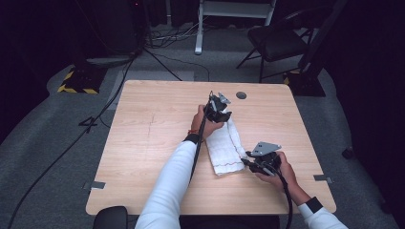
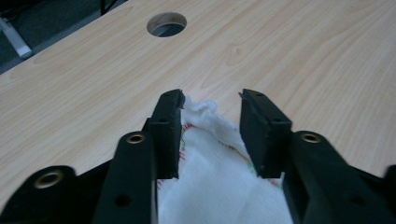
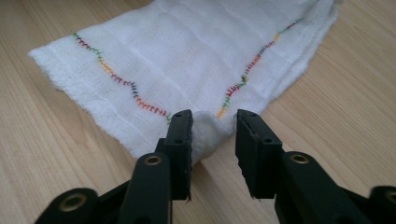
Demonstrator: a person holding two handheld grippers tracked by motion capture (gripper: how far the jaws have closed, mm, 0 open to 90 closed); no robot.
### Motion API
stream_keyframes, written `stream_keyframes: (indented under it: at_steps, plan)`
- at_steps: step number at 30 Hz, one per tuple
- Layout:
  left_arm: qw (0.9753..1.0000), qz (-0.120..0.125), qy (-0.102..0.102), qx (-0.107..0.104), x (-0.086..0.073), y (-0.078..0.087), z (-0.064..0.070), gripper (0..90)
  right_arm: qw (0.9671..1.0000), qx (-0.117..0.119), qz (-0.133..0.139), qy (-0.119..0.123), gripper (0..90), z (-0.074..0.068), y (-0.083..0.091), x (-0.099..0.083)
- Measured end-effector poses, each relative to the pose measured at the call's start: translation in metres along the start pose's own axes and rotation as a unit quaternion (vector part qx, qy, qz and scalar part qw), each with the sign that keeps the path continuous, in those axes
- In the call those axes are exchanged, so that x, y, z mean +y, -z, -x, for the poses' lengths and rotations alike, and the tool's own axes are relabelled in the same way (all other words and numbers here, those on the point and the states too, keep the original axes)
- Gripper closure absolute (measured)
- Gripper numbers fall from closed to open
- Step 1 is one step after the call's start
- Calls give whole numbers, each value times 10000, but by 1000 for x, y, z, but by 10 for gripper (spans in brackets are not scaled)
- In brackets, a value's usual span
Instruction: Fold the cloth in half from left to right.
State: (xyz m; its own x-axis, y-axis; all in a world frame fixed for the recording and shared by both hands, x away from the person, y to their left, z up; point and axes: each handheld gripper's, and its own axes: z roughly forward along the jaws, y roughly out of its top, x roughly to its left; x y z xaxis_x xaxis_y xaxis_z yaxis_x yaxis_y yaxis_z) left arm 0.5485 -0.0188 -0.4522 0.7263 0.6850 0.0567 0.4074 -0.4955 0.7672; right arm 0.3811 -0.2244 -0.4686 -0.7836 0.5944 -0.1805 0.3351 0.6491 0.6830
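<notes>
Though folded: soft woven cloth (image 1: 226, 147)

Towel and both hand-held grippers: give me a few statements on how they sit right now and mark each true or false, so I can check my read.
1. The white towel lies on the wooden table. True.
2. The left hand-held gripper is clamped shut on the towel. False: its jaws stand apart, with a towel corner between them.
3. The right hand-held gripper is open at a corner of the towel. True.
4. The towel is plain, with no stitching. False: wavy multicoloured stitching runs across it.
5. The two hand-held grippers are at the same end of the towel. False: the left is at the far end, the right at the near end.
</notes>
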Motion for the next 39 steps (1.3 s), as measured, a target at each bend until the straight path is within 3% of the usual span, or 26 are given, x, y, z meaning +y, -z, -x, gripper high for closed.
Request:
stream_keyframes:
  at_steps: [1,7,9,14,18,23,25,28,33,37,39]
  plan:
    - [10000,-6,13,-33,-2,2,2,553,10000,0,0,0,627,0,0,0]
    - [9994,-188,7,-274,-20,25,9,304,9996,-53,82,-279,560,13,11,-7]
    - [9992,-162,-14,-371,-28,38,12,282,9989,-161,184,-402,512,20,17,-8]
    - [9977,-190,-384,-528,-50,67,28,259,9983,-180,232,-498,481,26,15,-8]
    - [9956,-238,-440,-793,-68,81,38,249,9978,-257,353,-504,467,28,16,-2]
    - [9919,-472,-640,-993,-86,85,55,241,9981,-100,401,-458,452,29,9,1]
    - [9901,-567,-714,-1071,-91,83,61,240,9991,78,285,-293,469,26,1,3]
    - [9872,-736,-867,-1121,-98,79,68,239,9994,156,181,-238,470,24,-6,4]
    - [9861,-799,-823,-1206,-105,75,66,233,9997,165,-164,-87,472,22,-18,-2]
    - [9861,-867,-659,-1256,-109,75,63,230,9993,218,-283,-66,468,22,-21,-8]
    - [9865,-833,-690,-1229,-111,76,64,232,9993,256,-265,-79,468,21,-21,-8]
